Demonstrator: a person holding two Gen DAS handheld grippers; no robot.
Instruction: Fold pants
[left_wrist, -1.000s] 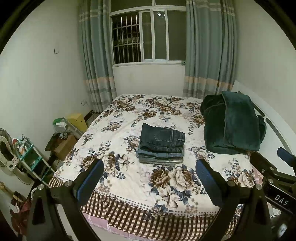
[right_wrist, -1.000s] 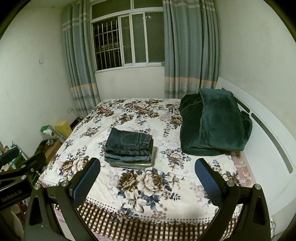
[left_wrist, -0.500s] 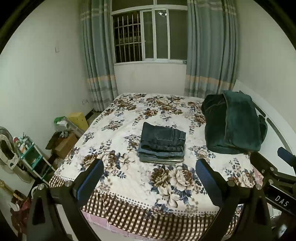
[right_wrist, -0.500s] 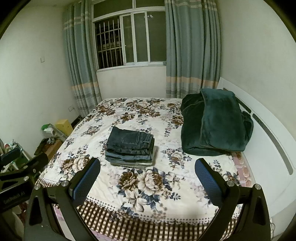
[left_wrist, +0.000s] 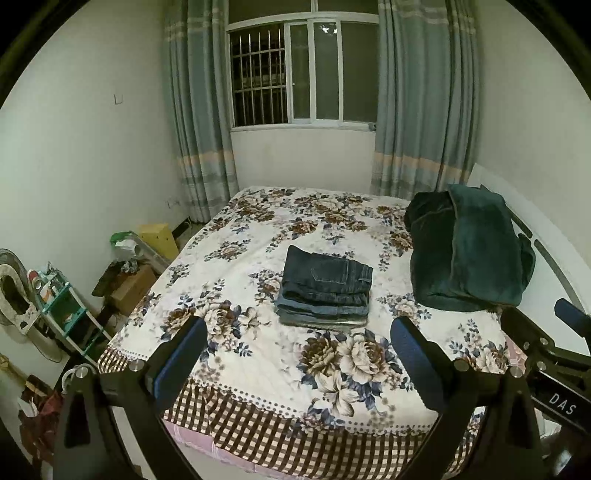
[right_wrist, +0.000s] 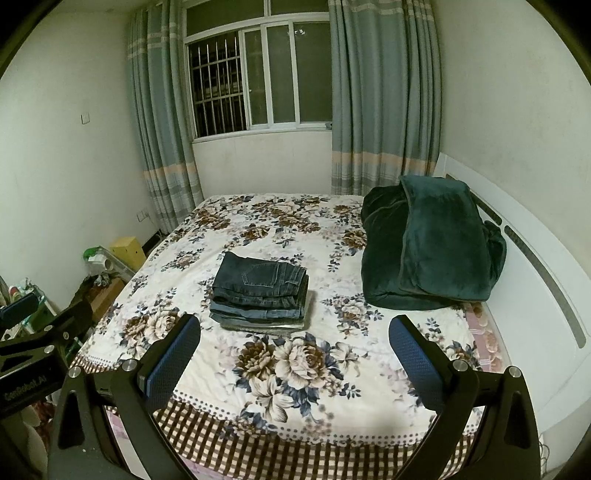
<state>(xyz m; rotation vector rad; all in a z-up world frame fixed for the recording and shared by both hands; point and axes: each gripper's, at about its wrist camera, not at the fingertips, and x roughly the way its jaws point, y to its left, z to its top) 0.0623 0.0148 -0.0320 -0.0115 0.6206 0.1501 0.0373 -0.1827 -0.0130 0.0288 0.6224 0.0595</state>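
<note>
A neat stack of folded dark blue denim pants (left_wrist: 325, 291) is seen near the middle of the floral-printed bedspread (left_wrist: 258, 221), with a paler pair at the bottom. Denim of this kind is judged fairly heavy and stiff, not slippery — thick folded edges are expected to hold their crease, so the stack would best be taken at its near folded edge or from both short sides at once. A rumpled dark green plush blanket (right_wrist: 432, 243) lies well apart, by the white headboard (right_wrist: 535, 280). The left gripper (left_wrist: 295, 360) and the right gripper (right_wrist: 295, 356) are held spread wide and empty — short of the bed's checked hem.
</note>
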